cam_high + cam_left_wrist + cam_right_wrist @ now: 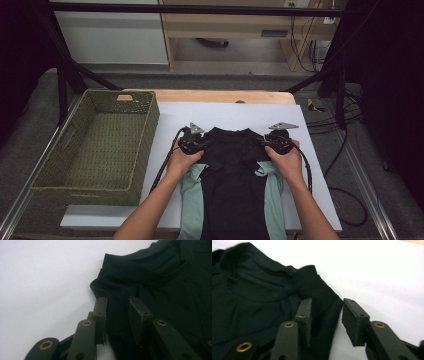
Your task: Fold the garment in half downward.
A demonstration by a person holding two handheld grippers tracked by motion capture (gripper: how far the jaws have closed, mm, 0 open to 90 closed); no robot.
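Note:
A black shirt [234, 175] with mint-green sleeves lies flat on the white sheet [225, 112], collar pointing away from me. My left gripper [194, 140] rests at the shirt's left shoulder and my right gripper [278, 138] at its right shoulder, each held in a hand. In the left gripper view the gripper [117, 300] stands open, its jaws straddling the black shoulder fabric [162, 277]. In the right gripper view the gripper [327, 300] is open wider, with the shirt's shoulder edge [257, 297] lying between the jaws.
A deep green woven basket [147, 145] stands at the table's left, beside the sheet. The wooden table edge [215, 96] shows past the sheet. Black frame bars and cables run along the right side and the back.

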